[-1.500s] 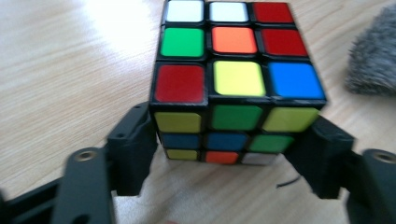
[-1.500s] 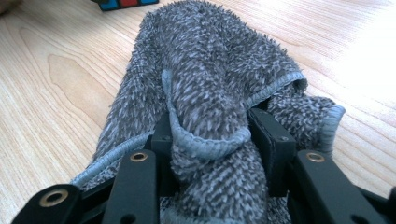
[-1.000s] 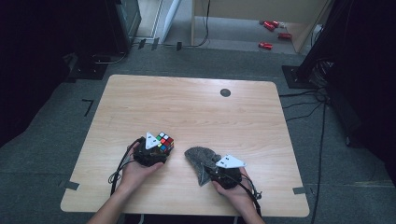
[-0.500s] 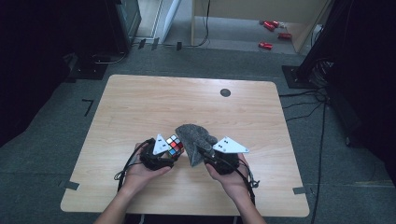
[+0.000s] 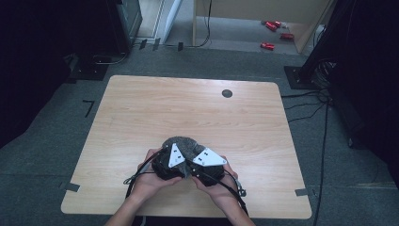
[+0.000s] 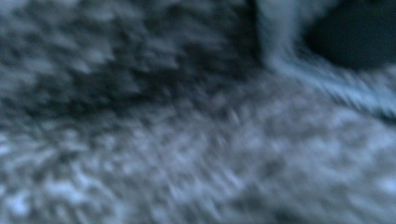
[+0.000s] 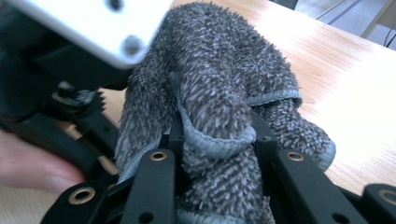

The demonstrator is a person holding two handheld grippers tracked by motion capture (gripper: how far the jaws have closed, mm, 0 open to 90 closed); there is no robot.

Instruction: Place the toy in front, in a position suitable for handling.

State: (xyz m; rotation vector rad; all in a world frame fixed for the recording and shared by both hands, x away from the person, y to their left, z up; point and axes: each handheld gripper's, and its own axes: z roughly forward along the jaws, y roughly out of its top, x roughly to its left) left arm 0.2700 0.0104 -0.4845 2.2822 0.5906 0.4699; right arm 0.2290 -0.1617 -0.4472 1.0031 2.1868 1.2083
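Note:
A fuzzy grey cloth (image 5: 181,142) is bunched over the tips of both grippers near the front edge of the wooden table (image 5: 188,103). My right gripper (image 7: 217,140) is shut on a fold of the cloth (image 7: 219,93), whose hemmed edge sits between its black jaws. My left gripper (image 5: 175,153) presses up against the right gripper (image 5: 192,155), and blurred cloth (image 6: 187,140) lies right against its camera. The coloured puzzle cube it held a moment ago is hidden under the cloth. The left gripper's grey plate (image 7: 88,23) is close at the upper left of the right gripper view.
A small black round cap (image 5: 227,93) sits in the table's far right part. Red objects (image 5: 268,45) lie on the floor beyond the table. Cables (image 5: 324,122) run along the floor at the right, and dark equipment stands at the back left.
The two hands have come together. The right gripper has lifted the cloth and carried it left over the left gripper, and the cube that showed earlier is now covered.

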